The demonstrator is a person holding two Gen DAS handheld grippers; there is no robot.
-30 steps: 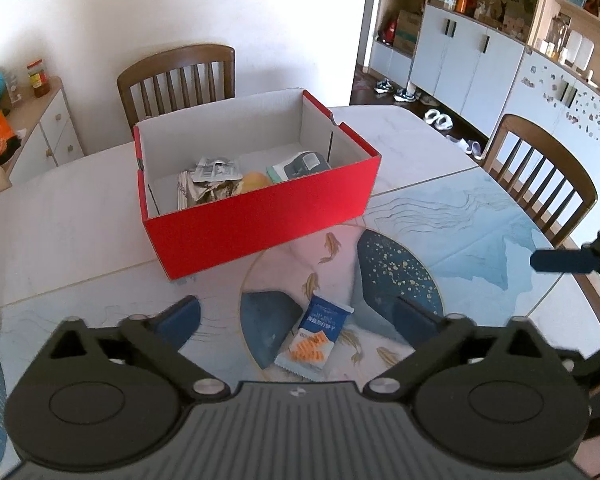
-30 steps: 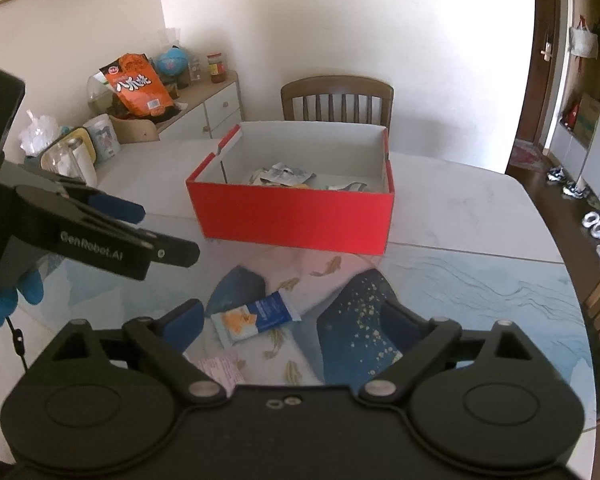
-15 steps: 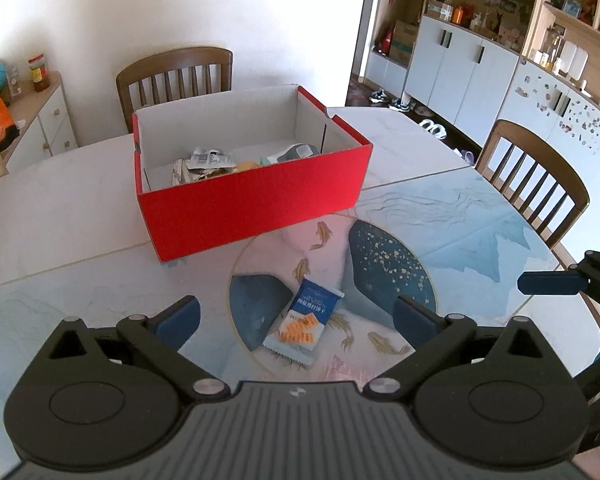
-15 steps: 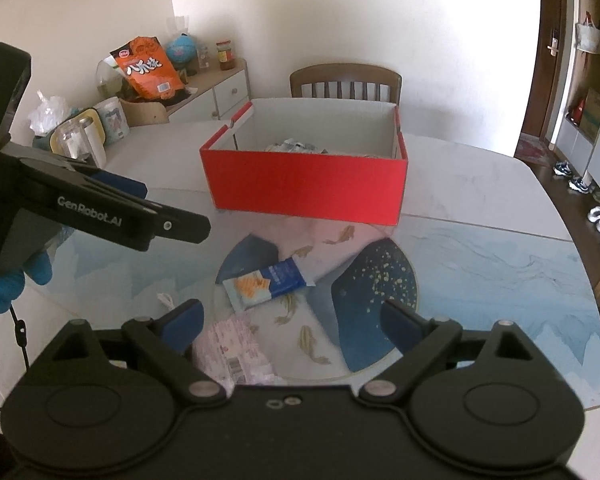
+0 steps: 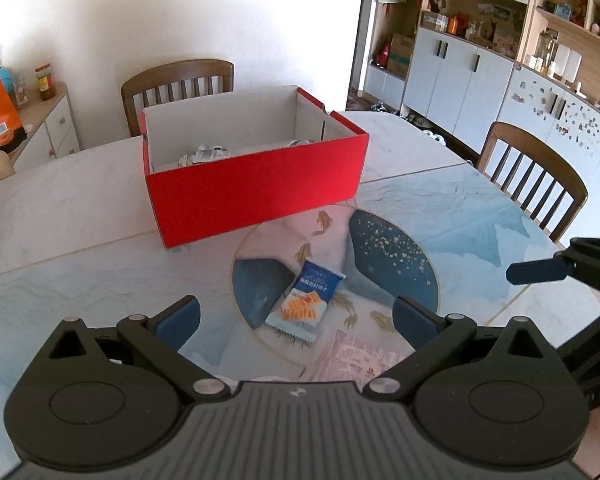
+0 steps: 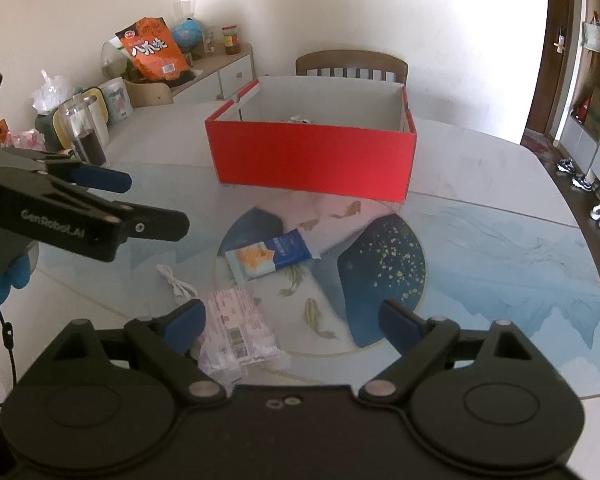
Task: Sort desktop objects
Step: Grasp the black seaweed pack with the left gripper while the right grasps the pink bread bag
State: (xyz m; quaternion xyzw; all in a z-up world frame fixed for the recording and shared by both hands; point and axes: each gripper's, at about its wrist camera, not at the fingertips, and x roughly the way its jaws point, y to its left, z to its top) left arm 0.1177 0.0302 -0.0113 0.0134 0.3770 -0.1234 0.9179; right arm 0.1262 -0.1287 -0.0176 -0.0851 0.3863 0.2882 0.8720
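Sunlit dining table [image 5: 80,216] carries a red box [image 5: 256,196] already holding a few packets, hard to identify past its wall, while a blue snack packet [image 5: 306,300], a pale pink packet [image 6: 238,330] and a white cable [image 6: 176,284] lie in front of it. Both the left gripper [image 5: 296,320] and right gripper [image 6: 292,320] hover with fingers spread wide and empty, so a pick seems next: probably lowering around the blue packet, then carrying it to the box.

Two wooden chairs [image 5: 178,80] [image 5: 534,172] flank the table [image 5: 60,216] — an orange snack bag [image 6: 152,50] sits on the sideboard [image 6: 224,68].
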